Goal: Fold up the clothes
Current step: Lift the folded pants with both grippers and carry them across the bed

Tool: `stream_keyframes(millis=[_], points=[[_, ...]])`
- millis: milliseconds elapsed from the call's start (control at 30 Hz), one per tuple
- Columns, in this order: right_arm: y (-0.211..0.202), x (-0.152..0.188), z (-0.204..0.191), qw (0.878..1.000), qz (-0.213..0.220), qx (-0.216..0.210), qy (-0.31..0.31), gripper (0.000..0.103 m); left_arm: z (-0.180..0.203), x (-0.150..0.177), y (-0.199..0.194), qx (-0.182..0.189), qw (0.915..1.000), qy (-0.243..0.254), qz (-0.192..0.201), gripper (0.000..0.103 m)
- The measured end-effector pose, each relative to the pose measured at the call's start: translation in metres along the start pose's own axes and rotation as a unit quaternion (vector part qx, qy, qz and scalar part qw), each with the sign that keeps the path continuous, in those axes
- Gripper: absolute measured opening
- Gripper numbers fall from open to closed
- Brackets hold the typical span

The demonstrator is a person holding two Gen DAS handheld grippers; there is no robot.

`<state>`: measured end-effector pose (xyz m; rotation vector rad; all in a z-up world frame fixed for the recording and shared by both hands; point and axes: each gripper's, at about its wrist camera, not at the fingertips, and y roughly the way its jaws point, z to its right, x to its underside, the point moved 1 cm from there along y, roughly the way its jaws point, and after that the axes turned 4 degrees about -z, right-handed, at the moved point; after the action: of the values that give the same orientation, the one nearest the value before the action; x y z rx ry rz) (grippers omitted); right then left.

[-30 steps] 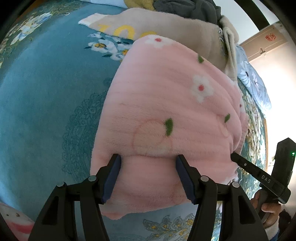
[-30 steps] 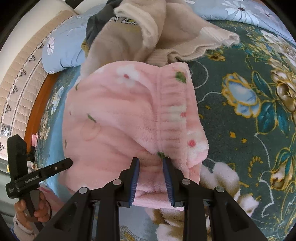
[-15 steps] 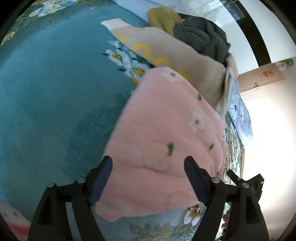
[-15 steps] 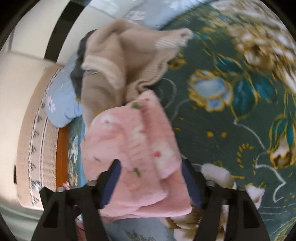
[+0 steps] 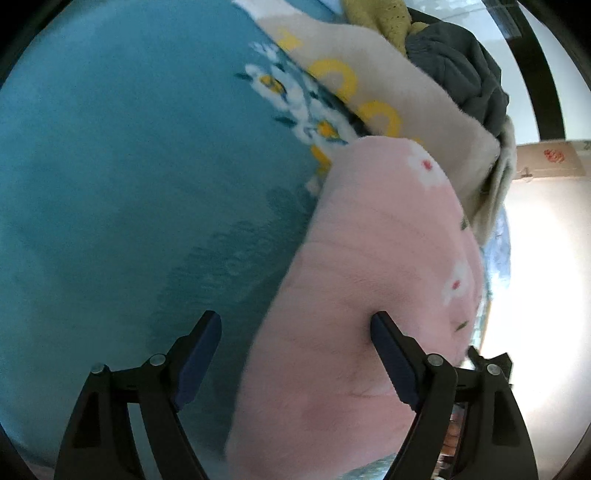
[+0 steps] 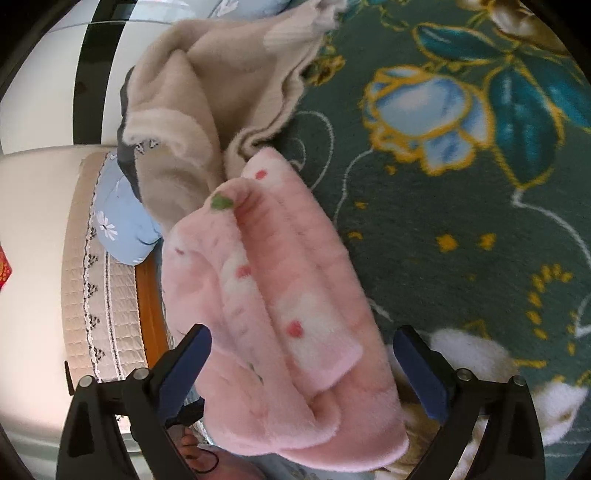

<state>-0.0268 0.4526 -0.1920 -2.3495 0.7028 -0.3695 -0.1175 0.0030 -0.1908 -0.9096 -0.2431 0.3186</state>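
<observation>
- Surface: a teal plush bedspread with a floral pattern [image 5: 129,184] covers the bed; in the right wrist view its pattern shows large blue and gold flowers [image 6: 424,99] to the right of the pink garment.
- Left gripper [image 5: 295,350]: black frame with dark blue pads, jaws spread wide and holding nothing; the right pad rests against the near part of the pink garment, the left pad hangs over bare bedspread to the garment's left.
- Right gripper [image 6: 303,362]: jaws likewise spread wide, one pad on each side of the pink garment's near end; whether either pad touches it cannot be told.
- Task item: a folded pink fleece garment with white flowers and green leaves [image 5: 369,295] lies on the bedspread; in the right wrist view [image 6: 277,314] it shows as stacked layers with a ribbed band on top.
- Behind the pink garment: a beige fleece garment with yellow lettering [image 5: 388,96], crumpled, its edge touching the pink garment's far end [image 6: 207,110].
- Farther behind the pink garment: a dark grey garment [image 5: 458,66] lying on the beige one, and a yellow knitted item [image 5: 380,18] beside it.
- Left of the pink garment, right wrist view: a light blue flowered pillow [image 6: 118,221], an orange wooden bed edge [image 6: 147,314] and a beige quilted panel [image 6: 81,295].
</observation>
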Motion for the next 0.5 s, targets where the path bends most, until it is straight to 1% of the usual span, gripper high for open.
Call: stream_keyframes(millis=[133, 200, 267, 333, 500], points=[[0.009, -0.004, -0.006, 1.000, -0.013, -0.005, -0.006, 0.101, -0.008, -0.005, 0.011, 0.027, 0.9993, -0.018, -0.017, 0.084], [0.012, -0.002, -0.010, 1.000, -0.011, 0.002, -0.014, 0.100, -0.012, -0.006, 0.016, 0.038, 0.9986, -0.027, -0.027, 0.084], [0.012, 0.000, -0.012, 1.000, -0.003, 0.005, -0.015, 0.099, -0.015, -0.009, 0.019, 0.041, 0.9984, -0.028, -0.028, 0.084], [0.011, 0.002, -0.014, 1.000, 0.006, 0.006, -0.015, 0.092, -0.017, -0.010, 0.023, 0.038, 0.9984, -0.028, -0.030, 0.085], [0.011, 0.007, -0.018, 0.999, 0.029, 0.011, -0.014, 0.080, -0.022, -0.015, 0.027, 0.038, 0.9982, -0.033, -0.031, 0.085]])
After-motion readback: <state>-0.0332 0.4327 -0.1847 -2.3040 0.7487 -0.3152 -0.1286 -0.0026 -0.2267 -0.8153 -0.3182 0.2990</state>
